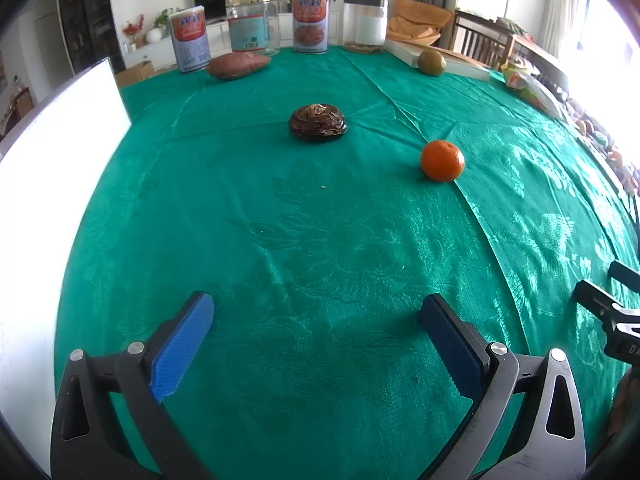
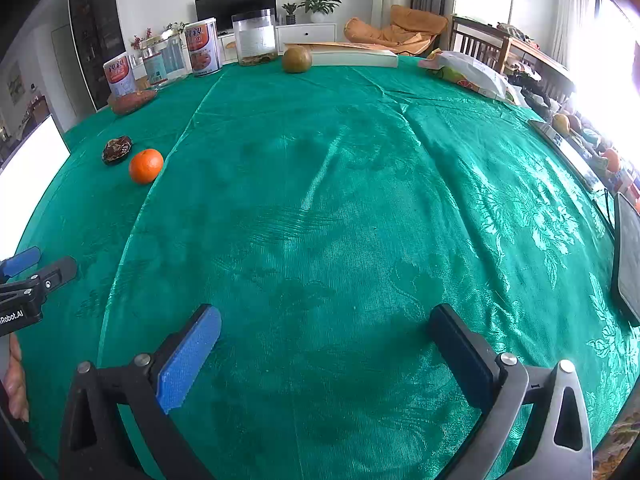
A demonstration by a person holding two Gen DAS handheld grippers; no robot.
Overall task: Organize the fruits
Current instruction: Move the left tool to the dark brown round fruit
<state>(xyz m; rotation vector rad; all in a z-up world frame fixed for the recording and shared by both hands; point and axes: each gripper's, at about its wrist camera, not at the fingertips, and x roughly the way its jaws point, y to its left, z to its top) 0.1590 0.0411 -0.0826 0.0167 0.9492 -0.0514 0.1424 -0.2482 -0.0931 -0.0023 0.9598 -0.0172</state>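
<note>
A: Where are the fruits sitting right now?

B: 3 pieces are lying on the green patterned satin tablecloth. The round orange tangerine is resting nearest, ahead and to the right of the left gripper. Just beyond it to the left, the dark brown wrinkled flattened fruit is sitting apart from it. The round greenish-brown fruit is lying far back, touching or just beside the flat white book.

A: And the tools?

B: The left gripper is hovering with its blue pads spread fully wide and nothing between them. The right gripper is also standing wide apart over bare cloth, holding nothing.

A: So which step is this?

B: I judge it as the approach before a first pick; no fruit is being gripped yet. The reddish-brown sweet potato and the 4 jars and tins at the far edge are looking untouched.

A: Next move?

B: Probably the left gripper is needing to reach forward and right, straddling the tangerine before closing gently, since it rolls easily.
</note>
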